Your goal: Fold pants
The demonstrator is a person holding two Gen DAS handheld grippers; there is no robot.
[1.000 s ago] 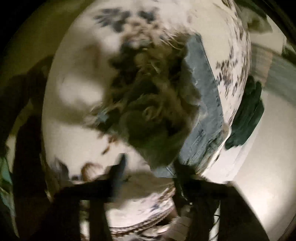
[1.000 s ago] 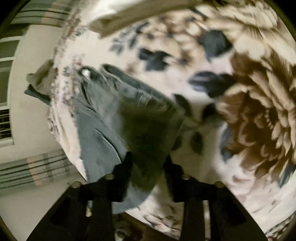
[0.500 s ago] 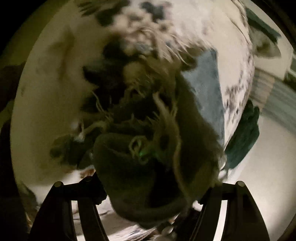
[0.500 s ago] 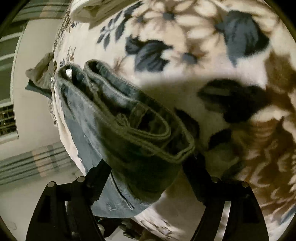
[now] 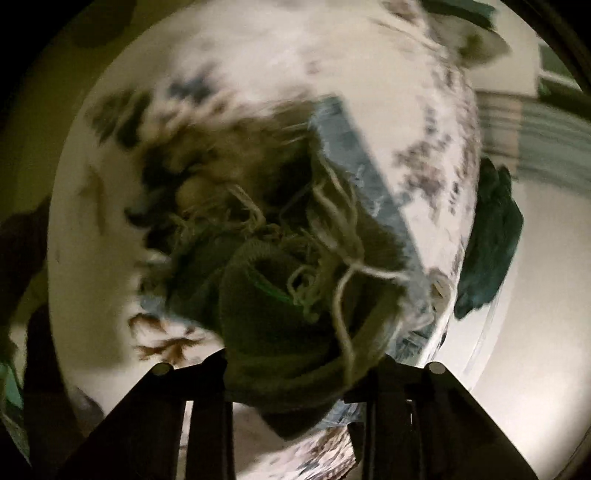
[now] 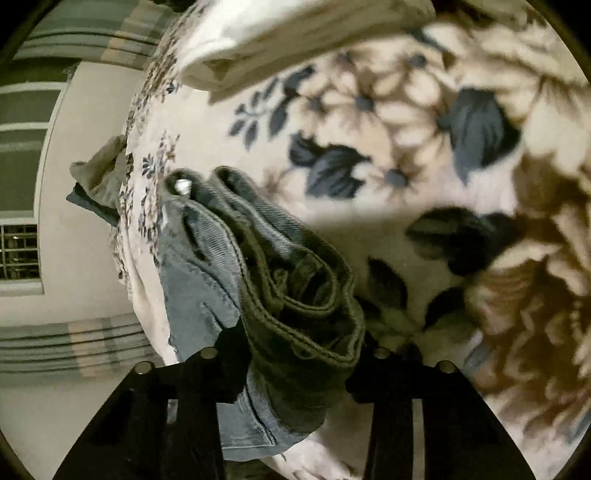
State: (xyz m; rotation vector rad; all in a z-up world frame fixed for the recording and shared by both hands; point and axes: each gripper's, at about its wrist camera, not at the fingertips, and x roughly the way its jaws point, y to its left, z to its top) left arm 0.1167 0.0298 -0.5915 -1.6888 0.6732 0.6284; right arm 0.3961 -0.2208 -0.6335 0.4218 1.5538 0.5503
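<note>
Blue denim jeans [image 6: 207,291] lie on a floral blanket [image 6: 369,122]. In the right wrist view my right gripper [image 6: 299,354] is shut on the folded waistband [image 6: 306,306], with a button showing at the far end. In the left wrist view my left gripper [image 5: 299,373] is shut on the frayed leg hems [image 5: 295,295], with loose white threads hanging over them. The rest of the jeans [image 5: 362,166] stretches away to the upper right. This view is blurred by motion.
A dark green garment [image 5: 487,240] hangs off the bed edge at the right. A folded cream cloth [image 6: 295,33] lies at the top of the right wrist view. A grey-and-blue garment [image 6: 99,177] hangs at the bed's left edge. Striped curtains and a pale floor lie beyond.
Both grippers have closed from wide open half a second ago onto the denim. The left one now grips the hems, the right one the waistband. The left view is still moving.
</note>
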